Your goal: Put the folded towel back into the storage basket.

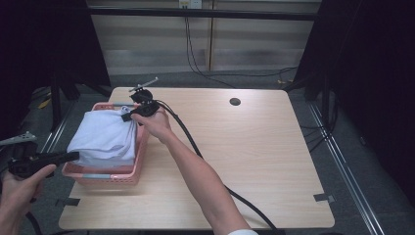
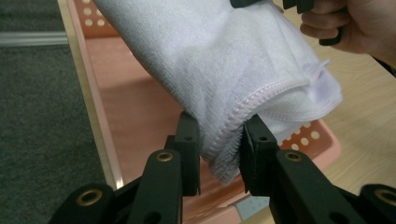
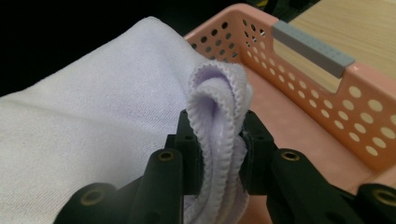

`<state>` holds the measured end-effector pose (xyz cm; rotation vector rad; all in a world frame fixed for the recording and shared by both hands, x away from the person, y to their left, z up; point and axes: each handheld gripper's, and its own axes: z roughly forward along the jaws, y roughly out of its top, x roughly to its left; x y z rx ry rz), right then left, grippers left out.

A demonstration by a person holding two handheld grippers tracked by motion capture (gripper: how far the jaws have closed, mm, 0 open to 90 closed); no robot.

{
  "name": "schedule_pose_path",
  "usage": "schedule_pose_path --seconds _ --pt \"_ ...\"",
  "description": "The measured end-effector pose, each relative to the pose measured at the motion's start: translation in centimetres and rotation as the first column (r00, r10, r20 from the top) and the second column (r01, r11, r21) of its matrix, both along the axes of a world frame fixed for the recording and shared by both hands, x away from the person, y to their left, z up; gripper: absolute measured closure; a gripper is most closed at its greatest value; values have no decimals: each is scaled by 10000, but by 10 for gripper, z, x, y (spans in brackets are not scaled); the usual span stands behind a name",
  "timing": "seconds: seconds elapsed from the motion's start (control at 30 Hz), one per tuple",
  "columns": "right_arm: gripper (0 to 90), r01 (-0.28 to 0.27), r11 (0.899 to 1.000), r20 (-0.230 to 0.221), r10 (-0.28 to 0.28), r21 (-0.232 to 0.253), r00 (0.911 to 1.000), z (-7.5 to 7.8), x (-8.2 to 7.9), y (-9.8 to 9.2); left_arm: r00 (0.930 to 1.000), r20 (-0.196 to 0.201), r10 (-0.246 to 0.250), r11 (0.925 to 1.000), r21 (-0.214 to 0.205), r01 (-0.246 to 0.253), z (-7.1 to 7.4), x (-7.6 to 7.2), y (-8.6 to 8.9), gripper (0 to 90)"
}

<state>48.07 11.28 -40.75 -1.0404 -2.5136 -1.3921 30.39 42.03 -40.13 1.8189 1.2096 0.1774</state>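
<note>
A folded pale lavender towel (image 1: 105,137) hangs stretched over a pink perforated basket (image 1: 105,175) at the table's left side. My left gripper (image 1: 73,156) reaches in from the near left and is shut on the towel's near end. In the left gripper view its jaws pinch the hemmed corner of the towel (image 2: 224,60) above the basket (image 2: 322,140). My right gripper (image 1: 128,116) holds the far end, by the basket's far right corner. In the right gripper view its jaws clamp a bunched fold of the towel (image 3: 93,121) over the basket (image 3: 327,107).
The wooden table (image 1: 244,147) has a round cable hole (image 1: 235,102) at the back. A black cable (image 1: 205,161) trails from the right gripper across the table. A grey handle insert (image 3: 310,46) sits in the basket's rim. Dark floor lies to the left.
</note>
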Motion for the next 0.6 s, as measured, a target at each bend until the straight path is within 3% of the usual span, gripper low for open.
schedule_pose_path --seconds 0.1,0.2,0.27,0.3,0.4,0.53,0.6 --pt "727 39 9996 -40 -40 -281 10000 -13 1 6 9993 -378 -1 9998 210 9 -9 3 -3 711" --pt "695 41 9996 -8 -41 -297 10000 -26 2 7 9990 -388 219 9971 732 -190 -13 4 -8 663" --pt "557 125 9987 141 -118 -504 9998 -32 3 6 9986 -406 333 9946 994 -291 -13 3 -10 528" --pt "498 234 9983 208 -223 -538 9995 -32 3 5 9984 -396 397 9932 1110 -351 -12 2 -12 468" --pt "375 359 9989 419 -346 -317 9985 -31 6 -3 9990 -268 367 9916 1252 -330 -7 -2 -16 396" --pt "357 212 9997 686 -201 -148 9974 -21 5 -17 9991 85 405 9913 1254 -413 0 -6 -27 364" --pt "363 64 9999 881 -77 156 9961 -14 -2 -27 9994 295 177 9947 1010 -206 2 -9 -39 363"
